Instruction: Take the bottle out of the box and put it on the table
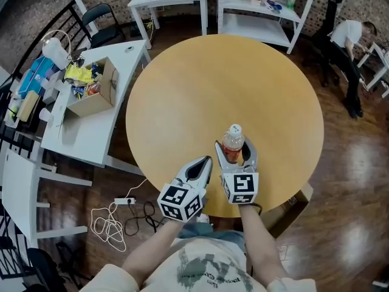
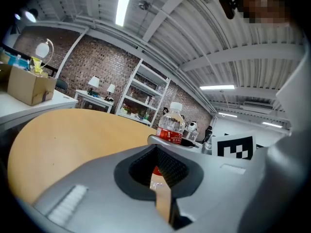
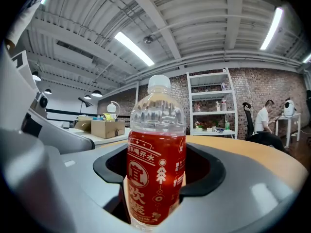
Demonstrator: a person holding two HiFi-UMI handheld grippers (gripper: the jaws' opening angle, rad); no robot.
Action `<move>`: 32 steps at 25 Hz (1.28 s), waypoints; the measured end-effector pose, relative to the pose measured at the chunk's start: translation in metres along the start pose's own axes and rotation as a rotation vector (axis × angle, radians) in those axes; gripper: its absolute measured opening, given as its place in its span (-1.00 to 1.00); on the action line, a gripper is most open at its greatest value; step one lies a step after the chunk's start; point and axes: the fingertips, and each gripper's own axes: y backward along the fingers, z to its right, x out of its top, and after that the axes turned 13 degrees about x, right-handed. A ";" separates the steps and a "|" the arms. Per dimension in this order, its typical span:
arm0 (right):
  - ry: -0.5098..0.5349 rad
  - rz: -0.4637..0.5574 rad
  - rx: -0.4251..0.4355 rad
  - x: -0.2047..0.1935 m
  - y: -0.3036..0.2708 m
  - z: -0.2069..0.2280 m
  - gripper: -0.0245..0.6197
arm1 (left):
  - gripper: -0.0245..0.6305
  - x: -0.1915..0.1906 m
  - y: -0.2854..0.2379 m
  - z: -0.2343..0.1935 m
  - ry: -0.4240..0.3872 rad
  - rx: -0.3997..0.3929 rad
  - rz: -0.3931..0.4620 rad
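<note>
The right gripper (image 1: 236, 156) is clamped on the bottle (image 3: 156, 164). The bottle stands upright between its jaws, long axis vertical and cap above the jaw tips, over the near edge of the round table (image 1: 200, 84). I cannot tell whether its base touches the wood. The left gripper (image 1: 205, 164), closed on nothing, sits just to its left. Setting down looks like a straight drop for the right hand.
</note>
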 end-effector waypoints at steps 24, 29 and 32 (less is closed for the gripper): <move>0.005 -0.089 -0.033 -0.030 0.012 -0.012 0.07 | -0.94 -0.012 0.005 0.002 0.054 -0.064 -0.023; -0.006 -0.103 -0.010 -0.026 0.019 -0.015 0.15 | -0.94 -0.012 0.010 0.001 0.074 -0.052 -0.011; 0.003 -0.114 -0.002 -0.025 0.028 -0.020 0.11 | -0.94 -0.015 0.012 0.001 0.085 -0.049 -0.008</move>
